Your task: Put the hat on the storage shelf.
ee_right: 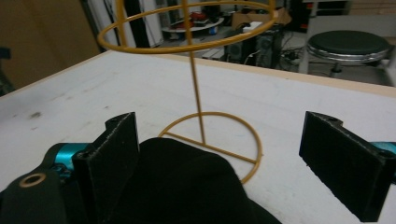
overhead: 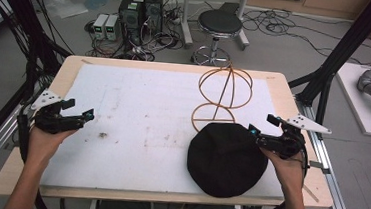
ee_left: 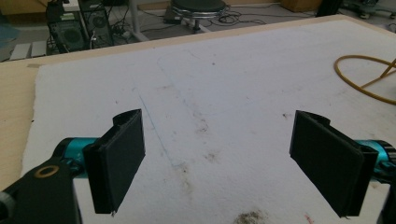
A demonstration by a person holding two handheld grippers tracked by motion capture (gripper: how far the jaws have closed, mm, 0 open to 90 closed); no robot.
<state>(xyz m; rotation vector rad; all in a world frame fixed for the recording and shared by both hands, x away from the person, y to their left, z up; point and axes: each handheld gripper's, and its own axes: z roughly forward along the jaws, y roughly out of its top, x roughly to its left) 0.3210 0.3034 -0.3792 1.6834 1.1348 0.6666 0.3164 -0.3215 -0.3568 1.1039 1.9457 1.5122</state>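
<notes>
Black pads, right gripper [ee_right: 219, 163]: jaws spread wide, nothing clamped; the edge of the black hat [ee_right: 187, 186] rises between them, its cloth against the left-hand pad in the right gripper view.
Black pads, left gripper [ee_left: 219, 163]: jaws equally wide apart, empty, only stained white mat [ee_left: 210, 84] between them.
Hat position: flat on the mat, at the near right of the table; in the high view the hat [overhead: 227, 159] lies just inside the right gripper [overhead: 262, 125], whose tips reach its right rim.
Ahead of the right fingers: yellow wire stand [ee_right: 201, 93], upright, its base ring on the mat just beyond the hat, its thin post rising to a wider top hoop. In the high view the hat overlaps the stand's [overhead: 223, 95] base ring.
In the way: post and hoop stand directly beyond the hat on the right gripper's line.
Left gripper surroundings: in the high view the left gripper [overhead: 80, 109] sits at the mat's left border, well apart from hat and stand; a dark smudge [overhead: 103, 135] lies on the mat between it and the hat.
Edges: wooden table [overhead: 66, 70] rim shows past the mat on every side; the hat's near curve sits close to the mat's front border.
Open room: broad bare mat between the left gripper and the hat.
Beyond the table: round black stool [overhead: 220, 23], computer boxes [overhead: 140, 10] and cables on the floor.
</notes>
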